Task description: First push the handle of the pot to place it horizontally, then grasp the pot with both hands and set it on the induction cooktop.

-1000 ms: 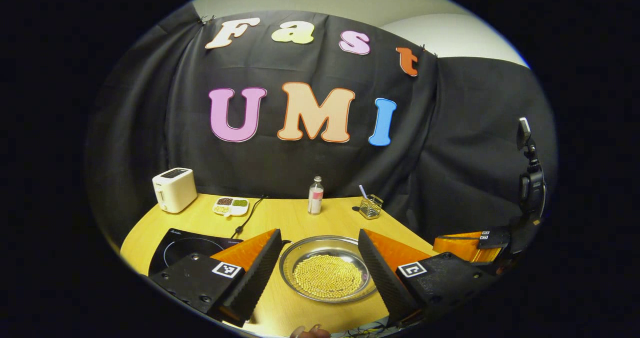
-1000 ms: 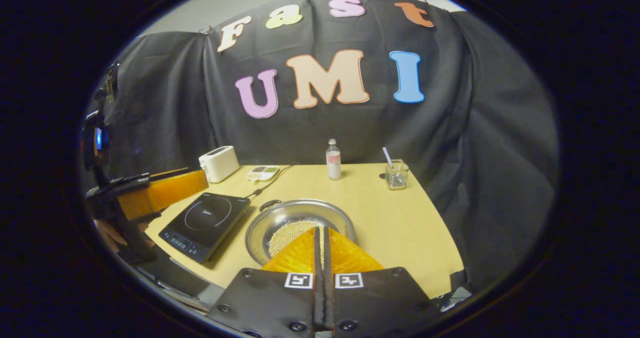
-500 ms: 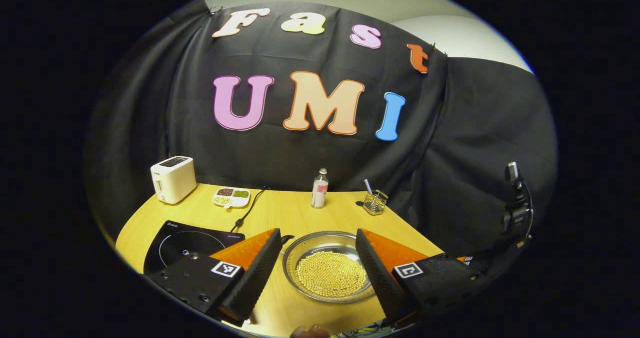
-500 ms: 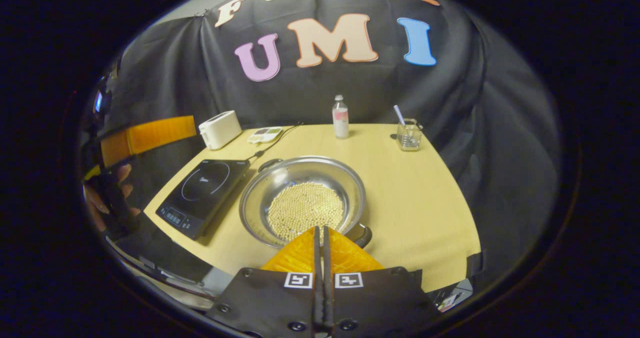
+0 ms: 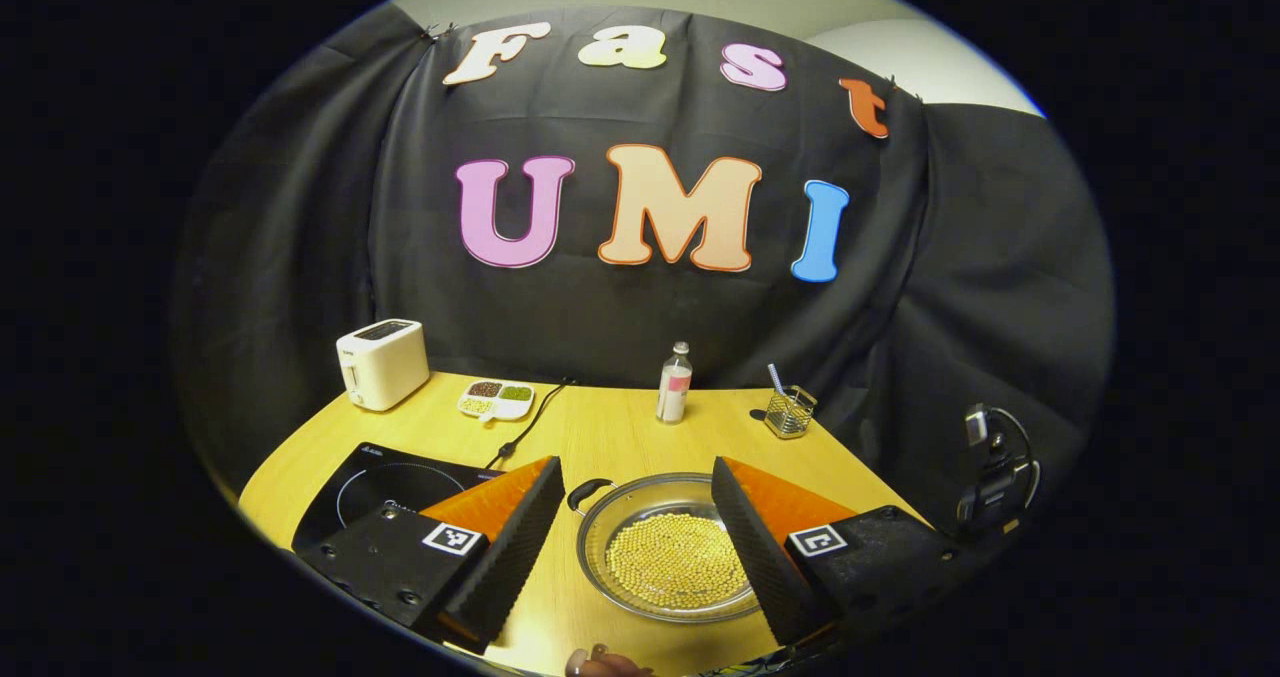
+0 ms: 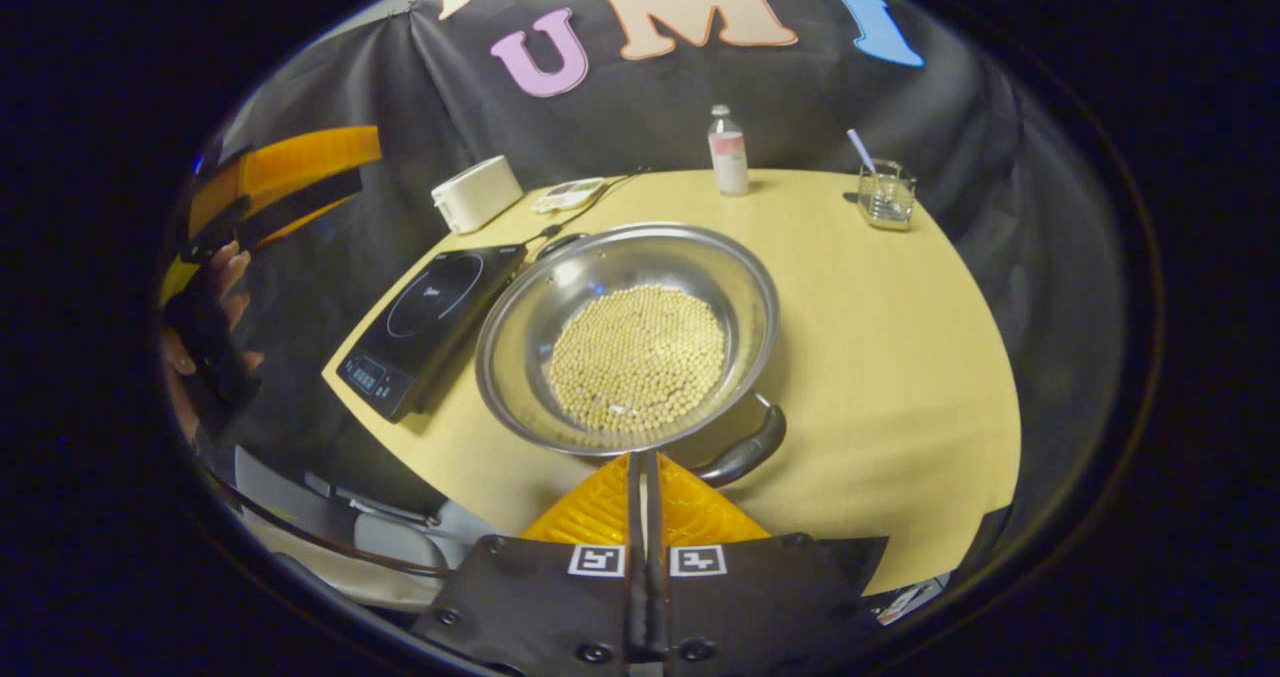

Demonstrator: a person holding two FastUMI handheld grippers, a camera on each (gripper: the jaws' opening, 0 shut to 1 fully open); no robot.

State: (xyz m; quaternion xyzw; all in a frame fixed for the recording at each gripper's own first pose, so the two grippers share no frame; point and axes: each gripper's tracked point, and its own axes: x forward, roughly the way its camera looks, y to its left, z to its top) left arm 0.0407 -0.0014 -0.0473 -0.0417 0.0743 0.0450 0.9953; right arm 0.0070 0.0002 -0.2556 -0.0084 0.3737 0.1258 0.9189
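A steel pot holding yellow beans stands on the wooden table, right of the black induction cooktop. Its near black handle points toward me and slightly right; the far handle lies by the cooktop's corner. My right gripper is shut and empty, its tips at the pot's near rim just left of the near handle; contact cannot be told. In the left gripper view my left gripper hangs open above the pot, with the cooktop behind its left finger. A hand holds that left gripper.
Along the table's back edge stand a white toaster, a divided snack dish, a small bottle and a glass with a straw. A power cord runs to the cooktop. Bare tabletop lies right of the pot.
My right gripper, still shut, has dropped and closed in on the pot's near rim. The left gripper stayed open and shifted slightly; the right gripper's orange fingers left its view.
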